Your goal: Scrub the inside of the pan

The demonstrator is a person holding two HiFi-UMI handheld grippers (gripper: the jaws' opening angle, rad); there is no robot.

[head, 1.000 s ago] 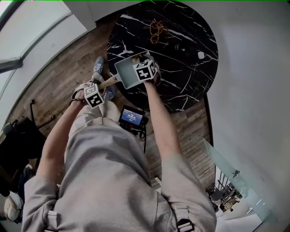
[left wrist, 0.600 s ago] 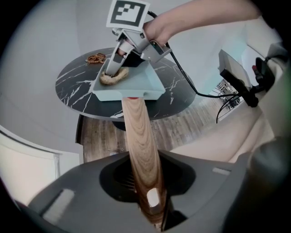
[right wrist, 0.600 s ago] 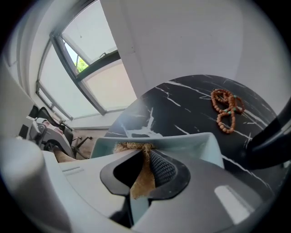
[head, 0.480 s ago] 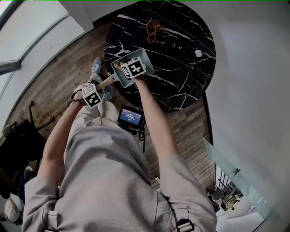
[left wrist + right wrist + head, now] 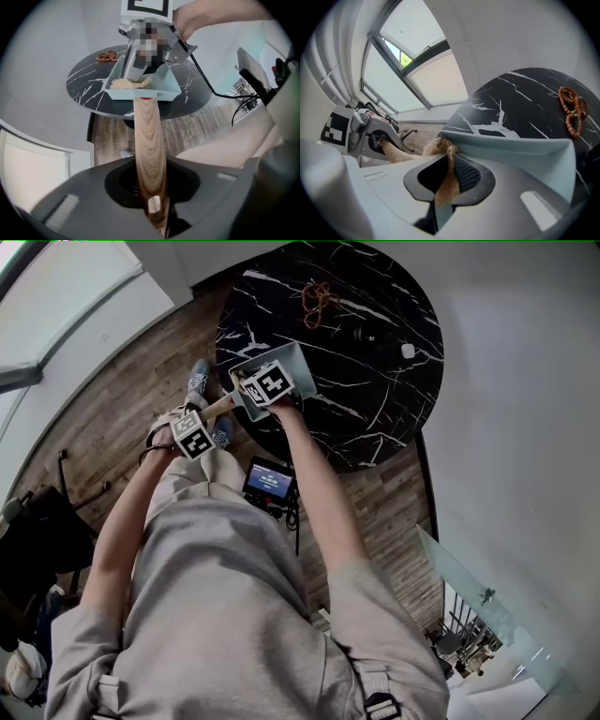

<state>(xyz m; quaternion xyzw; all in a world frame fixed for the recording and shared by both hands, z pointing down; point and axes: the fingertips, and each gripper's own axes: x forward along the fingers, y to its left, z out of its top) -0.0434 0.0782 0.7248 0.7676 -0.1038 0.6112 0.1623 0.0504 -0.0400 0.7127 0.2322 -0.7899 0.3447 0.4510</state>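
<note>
the pan (image 5: 292,358), a pale blue-green rectangular one, sits at the near left edge of the table (image 5: 375,399) with its open side up. its long axis runs on into the wooden handle (image 5: 217,409), which points off the table edge toward the person's left side, out over the floor (image 5: 141,381). whether the pan's base touches the tabletop cannot be told. the left gripper (image 5: 200,425) has the free end of that handle between its jaws, which are closing on the wood; in the left gripper view the handle (image 5: 150,140) runs straight away from the jaws to the pan's near wall (image 5: 161,93). the right gripper (image 5: 267,383) reaches down into the pan from above, its jaws pressed together on a tan fibrous scrubber (image 5: 447,173), whose loose end lies against the pan's inner corner; the same scrubber (image 5: 129,83) shows on the pan floor in the left gripper view. the table is round, black marble with white veins, and carries a string of brown beads (image 5: 317,298) toward its far side and a small white thing (image 5: 404,351) to the right, both well apart from the pan. the floor is grey-brown wood planks, a small lit screen (image 5: 269,484) shows just below the table edge, a plain pale wall (image 5: 525,427) is at the right, and a large slanted window (image 5: 408,51) is on the left.
</note>
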